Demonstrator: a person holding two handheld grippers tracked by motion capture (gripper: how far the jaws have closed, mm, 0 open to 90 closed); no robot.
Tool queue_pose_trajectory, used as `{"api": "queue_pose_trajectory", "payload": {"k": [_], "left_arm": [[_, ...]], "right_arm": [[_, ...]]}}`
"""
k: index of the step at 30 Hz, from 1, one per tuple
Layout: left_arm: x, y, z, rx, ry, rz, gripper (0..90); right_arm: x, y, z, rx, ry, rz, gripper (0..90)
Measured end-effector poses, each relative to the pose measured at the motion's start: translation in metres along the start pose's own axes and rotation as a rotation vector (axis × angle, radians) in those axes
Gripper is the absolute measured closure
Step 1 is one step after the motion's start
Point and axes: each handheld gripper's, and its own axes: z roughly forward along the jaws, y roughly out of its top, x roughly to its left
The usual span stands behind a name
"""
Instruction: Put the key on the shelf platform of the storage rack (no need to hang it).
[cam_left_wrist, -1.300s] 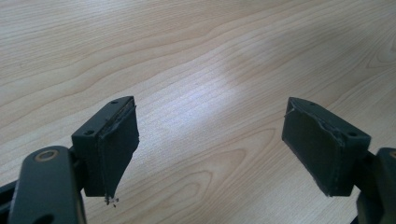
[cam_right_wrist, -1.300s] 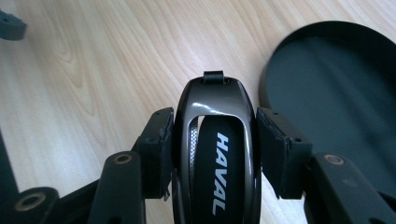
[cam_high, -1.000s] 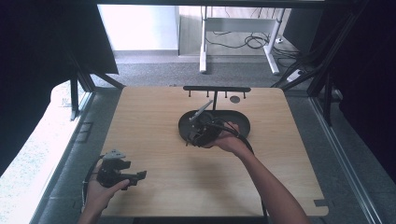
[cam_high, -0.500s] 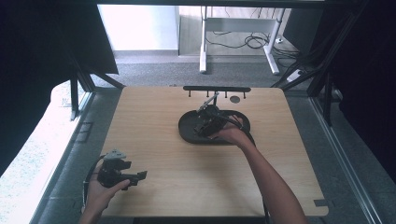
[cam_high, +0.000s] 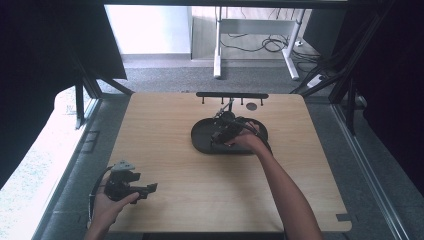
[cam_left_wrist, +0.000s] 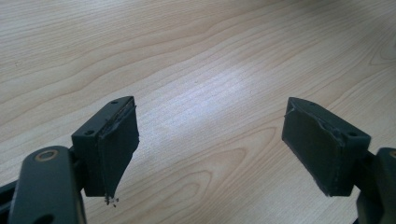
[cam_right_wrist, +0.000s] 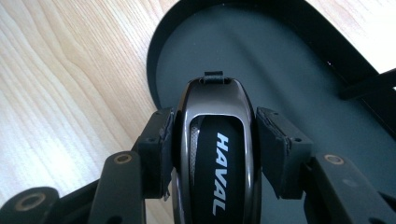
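- The key fob (cam_right_wrist: 215, 154) was clenched in the right hand-held gripper (cam_right_wrist: 212, 140), its long axis along the jaws.
- It was held just over the tray (cam_right_wrist: 299, 84) on the bench (cam_high: 165, 130).
- The left hand-held gripper (cam_left_wrist: 210, 149) was released, well apart.

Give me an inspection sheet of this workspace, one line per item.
Surface: light wooden table, bare around the left hand.
Job's things: black car key fob lettered HAVAL, held over the black oval tray at mid-table.
Clutter: black bar rack with small pegs at the far edge, and a small dark disc beside it.
Grippers: right gripper shut on the key fob, fingers pressing its sides; left gripper open, nothing between its fingers, near the front left corner.
Cables: a black cable loops from the left gripper; more lie on the floor beyond.
Surroundings: grey carpet, white desk legs, dark curtains.
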Motion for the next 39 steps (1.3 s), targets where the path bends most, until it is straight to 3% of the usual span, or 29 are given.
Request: {"api": "queue_pose_trajectory", "payload": {"k": [7,17,39], "left_arm": [[0.000,0.000,0.001,0.002,0.001,0.001,18.9],[0.000,0.000,0.001,0.004,-0.001,0.002,18.9],[0.000,-0.001,0.003,0.013,-0.003,0.003,18.9]], "right_arm": [[-0.003,-0.002,0.010,0.011,0.012,-0.019,49.4],[-0.016,-0.010,0.021,0.055,-0.022,-0.019,49.4],[-0.030,-0.019,0.037,0.130,-0.073,-0.021,49.2]]}}
